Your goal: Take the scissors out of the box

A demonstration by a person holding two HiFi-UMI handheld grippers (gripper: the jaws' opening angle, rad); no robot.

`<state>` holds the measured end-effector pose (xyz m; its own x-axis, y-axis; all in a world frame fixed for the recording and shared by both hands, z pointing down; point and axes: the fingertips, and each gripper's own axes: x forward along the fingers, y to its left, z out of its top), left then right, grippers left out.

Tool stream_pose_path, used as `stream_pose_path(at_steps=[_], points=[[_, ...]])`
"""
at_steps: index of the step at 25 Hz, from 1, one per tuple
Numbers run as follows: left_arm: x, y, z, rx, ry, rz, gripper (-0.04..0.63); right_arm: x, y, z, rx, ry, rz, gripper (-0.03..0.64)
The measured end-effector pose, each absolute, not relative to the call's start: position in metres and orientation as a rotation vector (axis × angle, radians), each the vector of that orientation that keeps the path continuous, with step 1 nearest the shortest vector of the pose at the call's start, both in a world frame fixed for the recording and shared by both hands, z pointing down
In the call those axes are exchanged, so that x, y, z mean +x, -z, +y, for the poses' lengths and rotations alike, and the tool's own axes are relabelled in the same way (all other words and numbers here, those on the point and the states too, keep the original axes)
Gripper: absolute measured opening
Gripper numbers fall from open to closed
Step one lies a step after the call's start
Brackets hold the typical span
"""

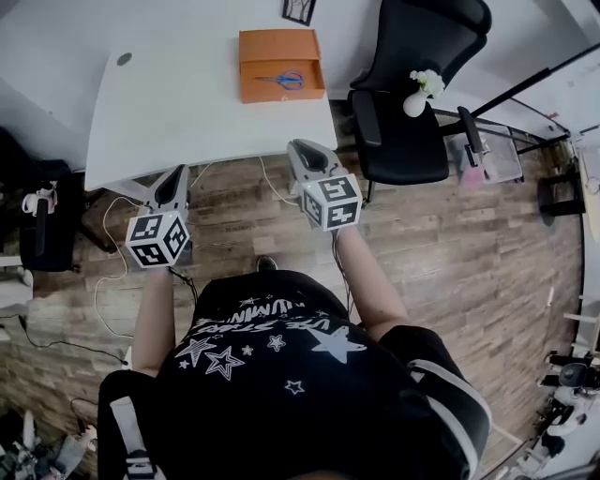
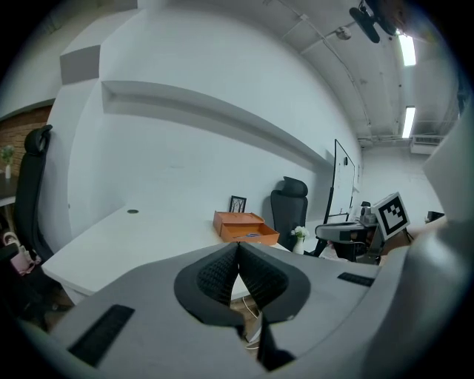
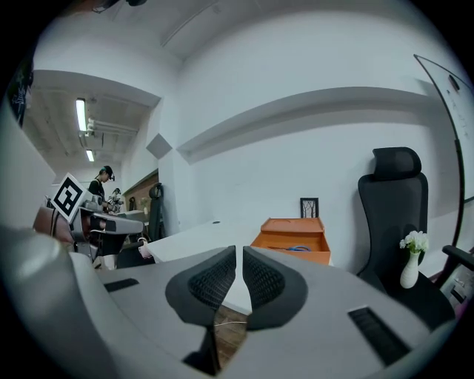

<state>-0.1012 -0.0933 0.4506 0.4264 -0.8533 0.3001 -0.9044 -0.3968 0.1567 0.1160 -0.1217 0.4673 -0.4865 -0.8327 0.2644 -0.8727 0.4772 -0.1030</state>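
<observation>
An open orange box point(image 1: 281, 94) stands at the far right of the white table point(image 1: 169, 103), with blue-handled scissors point(image 1: 284, 80) lying inside it. Both grippers hang over the wooden floor, short of the table's near edge. My left gripper point(image 1: 176, 176) is shut and empty; in the left gripper view point(image 2: 238, 248) the box point(image 2: 246, 227) is far ahead to the right. My right gripper point(image 1: 302, 147) is also shut with nothing in it. In the right gripper view point(image 3: 239, 255) the box point(image 3: 292, 257) and the scissors point(image 3: 298, 249) lie ahead, slightly right.
A black office chair point(image 1: 412, 94) stands right of the table, with a white vase of flowers point(image 1: 419, 97) by it. A small picture frame point(image 1: 298, 9) stands behind the box. Cables point(image 1: 112, 272) trail on the floor. Another person point(image 3: 100, 185) stands far off.
</observation>
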Motion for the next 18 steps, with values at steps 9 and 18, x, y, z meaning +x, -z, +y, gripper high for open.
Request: stream_pose_path(at_steps=[9,18], points=[[-0.083,-0.46,-0.142,2.385,-0.286,-1.466,0.018,0.131,-0.479,-0.169,1.498,-0.462,-2.56,0.057],[-0.071,-0.473,-0.246,2.432,-0.306,-1.381,0.018,0.156,-0.492,-0.256,1.558,-0.475,-2.434,0.057]])
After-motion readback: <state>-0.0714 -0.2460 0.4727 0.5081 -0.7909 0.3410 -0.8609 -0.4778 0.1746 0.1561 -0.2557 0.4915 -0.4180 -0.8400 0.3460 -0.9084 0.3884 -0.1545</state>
